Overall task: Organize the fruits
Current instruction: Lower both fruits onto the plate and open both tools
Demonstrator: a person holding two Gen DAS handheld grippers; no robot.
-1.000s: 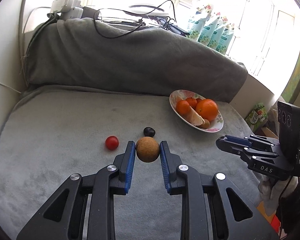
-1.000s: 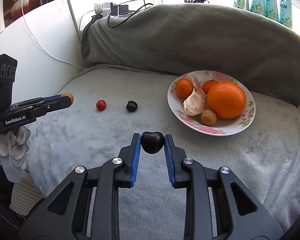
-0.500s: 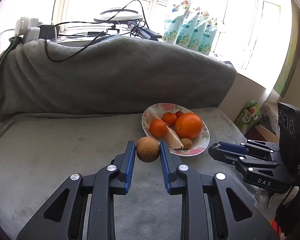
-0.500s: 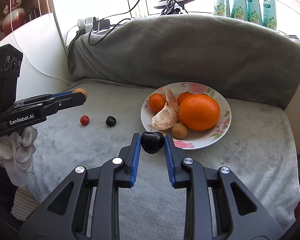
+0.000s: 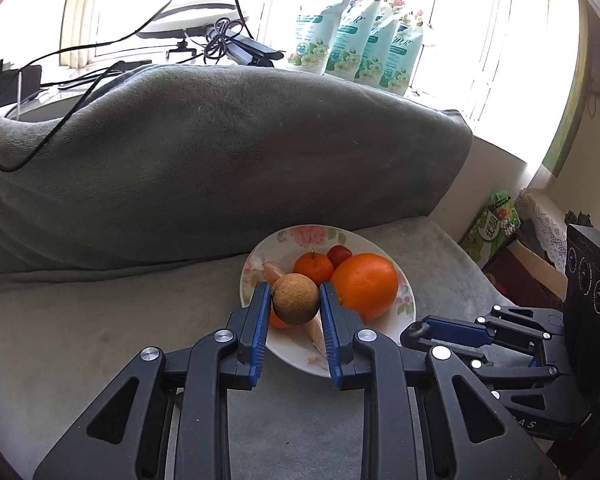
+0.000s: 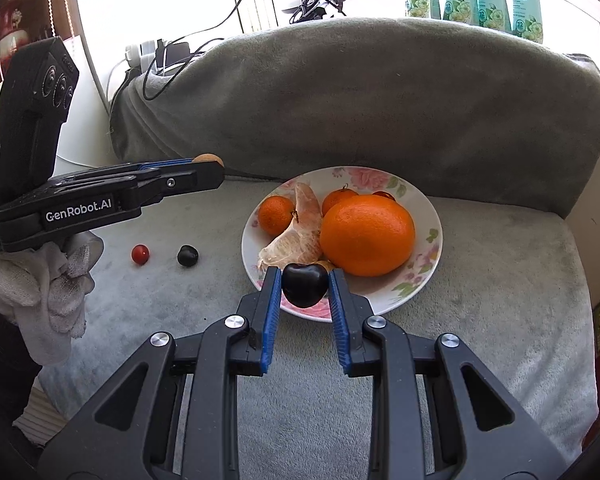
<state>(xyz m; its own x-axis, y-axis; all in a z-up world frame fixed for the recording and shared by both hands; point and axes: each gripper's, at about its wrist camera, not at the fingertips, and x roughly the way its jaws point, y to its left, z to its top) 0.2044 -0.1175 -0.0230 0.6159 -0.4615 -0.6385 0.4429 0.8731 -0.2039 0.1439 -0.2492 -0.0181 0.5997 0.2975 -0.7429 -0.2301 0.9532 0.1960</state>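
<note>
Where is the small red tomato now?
In the right wrist view, the red tomato lies on the grey blanket, left of the dark cherry and the plate.

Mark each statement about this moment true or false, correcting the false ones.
1. The left gripper holds a round, rough brown fruit. True.
2. The right gripper is empty. False: its fingers clamp a dark, glossy cherry.
3. The white floral plate holds a large orange. True.
4. A small red tomato lies on the plate. False: it lies on the grey blanket, beside a loose dark cherry.
5. The peeled citrus segment lies off the plate. False: it is on it.
</note>
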